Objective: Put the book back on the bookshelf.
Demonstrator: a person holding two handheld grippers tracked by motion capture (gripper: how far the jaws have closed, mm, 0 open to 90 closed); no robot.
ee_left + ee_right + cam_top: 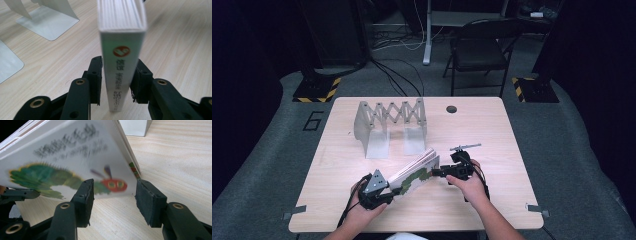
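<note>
A picture book (414,176) with a green caterpillar on its white cover lies tilted near the table's front, between my two grippers. My left gripper (393,193) is at the book's near end. In the left gripper view the spine (122,37) stands between its jaws, the left gripper (117,77) open with a thin gap at the left pad (96,80). My right gripper (436,173) is at the far end. In the right gripper view the cover (70,157) leans over the right gripper (113,192), whose jaws stand wide apart and open under the lower corner.
A grey expanding bookend rack (389,117) stands at the back left of the wooden table (492,130), and its flat base plates (50,22) lie just beyond the book. A round hole (451,109) sits near the far edge. A folding chair (479,47) stands behind the table.
</note>
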